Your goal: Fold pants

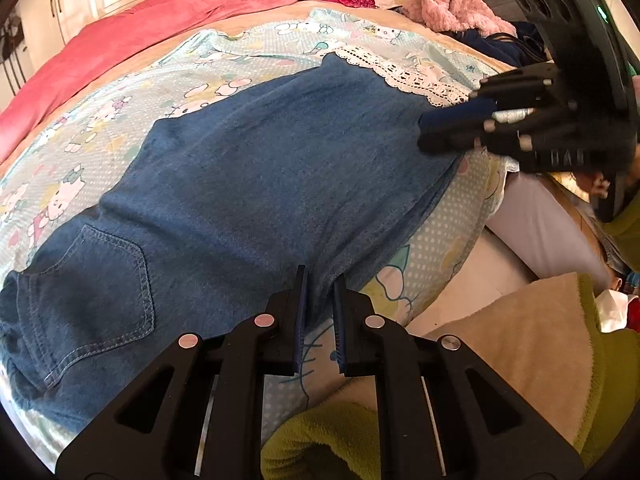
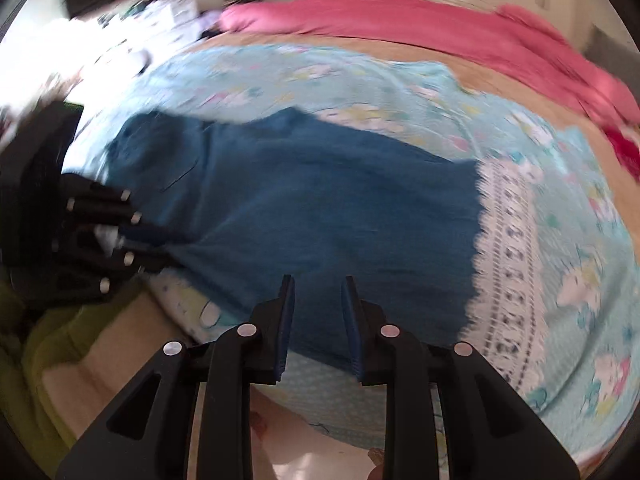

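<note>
Blue denim pants (image 1: 260,168) lie flat across a cartoon-print sheet (image 1: 224,56), back pocket at lower left. A white lace band (image 1: 400,70) runs along their leg end. My left gripper (image 1: 321,280) is shut on the near edge of the pants, with denim pinched between its pads. In the right wrist view, which is blurred, the left gripper (image 2: 160,248) shows at the left on that same edge of the pants (image 2: 320,200). My right gripper (image 2: 318,284) hovers over the near edge by the leg end, jaws slightly apart, no cloth pinched. In the left wrist view the right gripper (image 1: 430,132) sits at the right.
A pink quilt (image 1: 160,20) is bunched along the far side of the bed. A fluffy pink garment (image 1: 452,4) and dark clothes (image 1: 508,46) are piled past the leg end. The bed's edge (image 1: 460,240) drops off near me, beside the person's green and beige clothing (image 1: 520,340).
</note>
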Demonstrator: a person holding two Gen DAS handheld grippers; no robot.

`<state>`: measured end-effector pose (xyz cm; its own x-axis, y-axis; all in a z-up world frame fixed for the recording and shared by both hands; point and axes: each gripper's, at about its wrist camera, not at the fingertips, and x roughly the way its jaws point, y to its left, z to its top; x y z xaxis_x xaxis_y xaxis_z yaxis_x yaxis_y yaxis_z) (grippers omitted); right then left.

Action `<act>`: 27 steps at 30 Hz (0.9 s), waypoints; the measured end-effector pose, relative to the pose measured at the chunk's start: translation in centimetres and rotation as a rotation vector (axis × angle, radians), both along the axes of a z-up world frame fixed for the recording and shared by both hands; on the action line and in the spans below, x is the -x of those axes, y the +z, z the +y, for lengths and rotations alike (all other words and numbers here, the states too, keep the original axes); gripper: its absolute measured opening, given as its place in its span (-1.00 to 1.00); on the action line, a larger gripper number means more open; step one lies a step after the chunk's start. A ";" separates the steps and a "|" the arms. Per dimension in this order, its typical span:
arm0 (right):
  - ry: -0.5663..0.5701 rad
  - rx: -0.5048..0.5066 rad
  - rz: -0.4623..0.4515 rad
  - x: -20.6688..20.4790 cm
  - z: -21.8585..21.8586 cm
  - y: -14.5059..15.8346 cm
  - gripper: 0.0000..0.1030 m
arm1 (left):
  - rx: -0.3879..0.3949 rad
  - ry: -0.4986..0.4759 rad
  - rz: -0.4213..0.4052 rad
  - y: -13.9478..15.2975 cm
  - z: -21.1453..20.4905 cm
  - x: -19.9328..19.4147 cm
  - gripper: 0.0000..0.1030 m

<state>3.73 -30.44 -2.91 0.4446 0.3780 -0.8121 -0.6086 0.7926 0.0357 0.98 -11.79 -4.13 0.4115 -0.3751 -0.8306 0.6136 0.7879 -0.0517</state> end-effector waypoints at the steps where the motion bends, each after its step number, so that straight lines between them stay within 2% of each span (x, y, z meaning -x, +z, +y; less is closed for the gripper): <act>1: 0.028 0.018 -0.014 0.6 0.5 0.0 -0.48 | 0.007 0.003 0.003 0.0 0.1 0.0 -0.91; 2: 0.056 0.036 -0.026 1.2 0.9 0.0 -0.39 | 0.013 0.005 0.005 0.0 0.1 -0.2 -0.91; 4: 0.104 0.056 -0.052 2.3 1.7 -0.1 0.01 | 0.023 0.014 0.007 0.1 0.3 -0.4 -0.91; 5: 0.127 0.067 -0.060 2.7 2.2 -0.1 0.07 | 0.028 0.016 0.009 0.1 0.4 -0.4 -0.91; 8: 0.179 0.138 -0.107 3.4 3.8 -0.8 0.06 | 0.038 0.020 0.010 0.3 0.6 -0.4 -0.91; 9: 0.178 0.171 -0.127 3.4 4.0 -1.1 0.02 | 0.039 0.018 0.010 0.4 0.6 -0.4 -0.91; 10: 0.170 0.214 -0.137 3.1 4.3 -1.5 -0.29 | 0.037 0.016 0.008 0.4 0.5 -0.3 -0.91; 11: 0.169 0.232 -0.127 2.8 4.4 -1.8 -0.91 | 0.036 0.013 0.008 0.4 0.5 -0.3 -0.91; 18: 0.220 0.247 -0.070 3.2 3.5 -2.8 -0.95 | 0.041 -0.008 0.038 0.0 0.5 -0.3 -0.84; 21: 0.195 0.216 -0.018 2.4 3.1 -3.4 -0.88 | 0.052 -0.012 0.057 0.1 0.9 -0.1 -0.70; 23: 0.196 0.176 0.024 2.1 2.4 -2.9 -0.66 | 0.083 -0.020 0.067 0.7 1.6 0.1 -0.37; 25: 0.199 0.152 0.025 2.0 1.3 -1.9 -0.34 | 0.126 -0.001 0.041 2.1 3.1 0.3 -0.34; 27: 0.184 0.107 0.010 1.9 0.3 -0.8 -0.25 | 0.154 0.059 -0.010 3.6 5.1 0.0 -0.19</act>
